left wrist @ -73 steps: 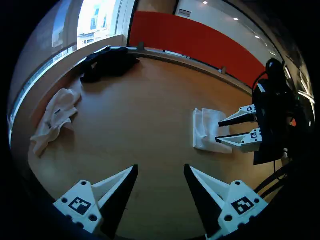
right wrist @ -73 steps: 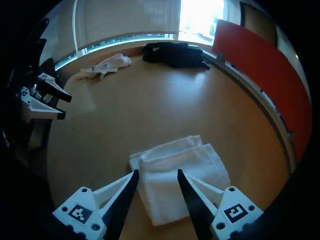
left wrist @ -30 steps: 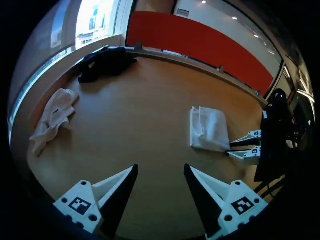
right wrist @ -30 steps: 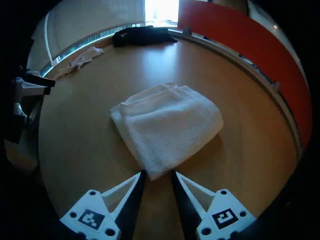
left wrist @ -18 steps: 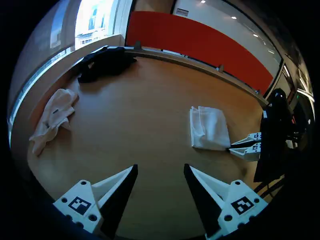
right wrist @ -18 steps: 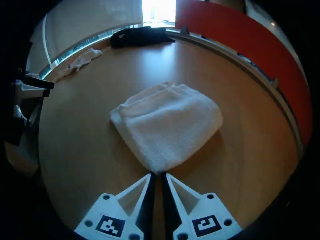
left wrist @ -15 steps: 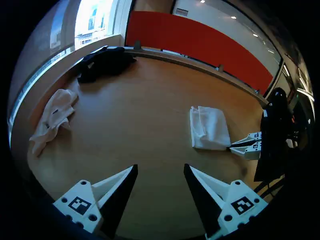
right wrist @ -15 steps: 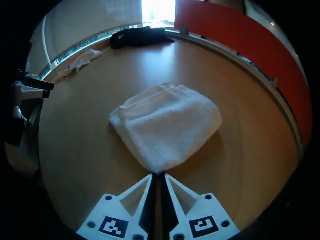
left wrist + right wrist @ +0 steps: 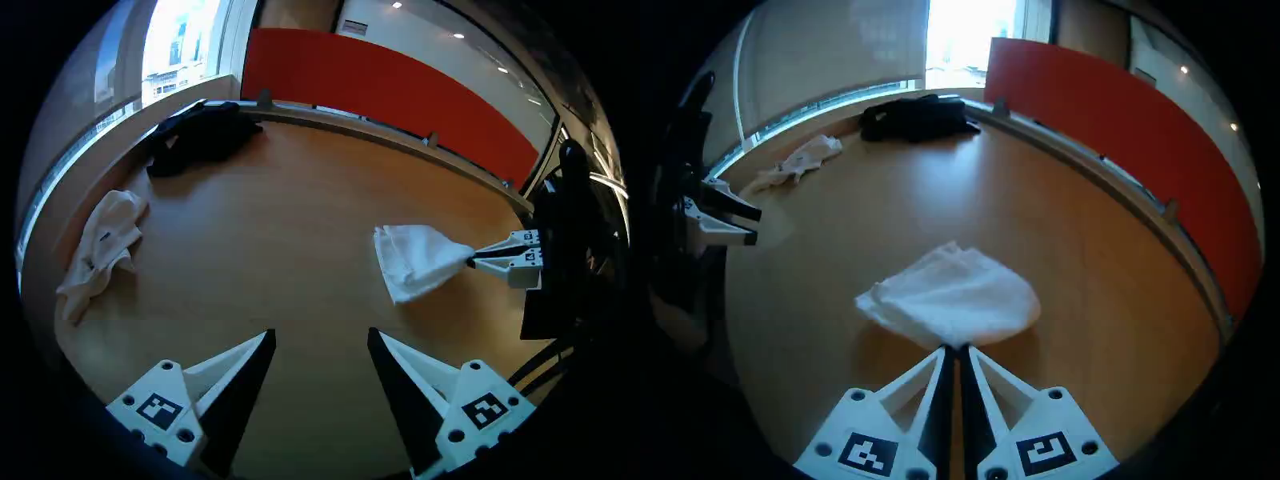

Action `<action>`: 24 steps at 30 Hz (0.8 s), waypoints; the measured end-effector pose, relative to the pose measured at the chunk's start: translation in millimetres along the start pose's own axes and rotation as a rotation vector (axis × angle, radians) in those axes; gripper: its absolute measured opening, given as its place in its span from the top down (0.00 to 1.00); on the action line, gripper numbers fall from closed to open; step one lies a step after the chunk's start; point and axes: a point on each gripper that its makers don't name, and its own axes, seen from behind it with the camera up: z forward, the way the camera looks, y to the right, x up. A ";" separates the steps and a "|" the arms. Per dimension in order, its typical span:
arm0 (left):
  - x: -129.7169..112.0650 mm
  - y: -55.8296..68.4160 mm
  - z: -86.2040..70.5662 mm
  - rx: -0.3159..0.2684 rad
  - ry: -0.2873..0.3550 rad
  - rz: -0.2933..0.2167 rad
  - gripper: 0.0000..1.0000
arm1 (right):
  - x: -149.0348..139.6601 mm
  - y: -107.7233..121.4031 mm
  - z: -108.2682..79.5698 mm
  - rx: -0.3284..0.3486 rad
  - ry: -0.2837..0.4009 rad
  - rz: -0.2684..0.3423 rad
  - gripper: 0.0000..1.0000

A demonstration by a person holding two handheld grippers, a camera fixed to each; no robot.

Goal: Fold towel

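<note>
A folded white towel (image 9: 952,300) hangs by its near corner from my right gripper (image 9: 954,349), which is shut on it. Its far edge sags toward the wooden table (image 9: 1088,264). In the left gripper view the same towel (image 9: 414,258) is lifted at the right, pinched by the right gripper (image 9: 475,258). My left gripper (image 9: 320,340) is open low over the table with nothing between its fingers. In the right gripper view the left gripper (image 9: 758,226) shows at the far left edge.
A crumpled white cloth (image 9: 100,244) lies near the window ledge at the left. A black garment (image 9: 200,134) lies at the table's far corner. A red panel (image 9: 384,84) runs along the far edge.
The right gripper backed off to the towel's near corner, shut on it and lifted it off the table. The left gripper barely moved.
</note>
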 end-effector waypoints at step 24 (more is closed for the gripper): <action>34.9 24.9 -8.1 -0.051 0.062 0.042 0.15 | 88.8 61.2 -104.6 -0.096 0.167 -0.036 0.95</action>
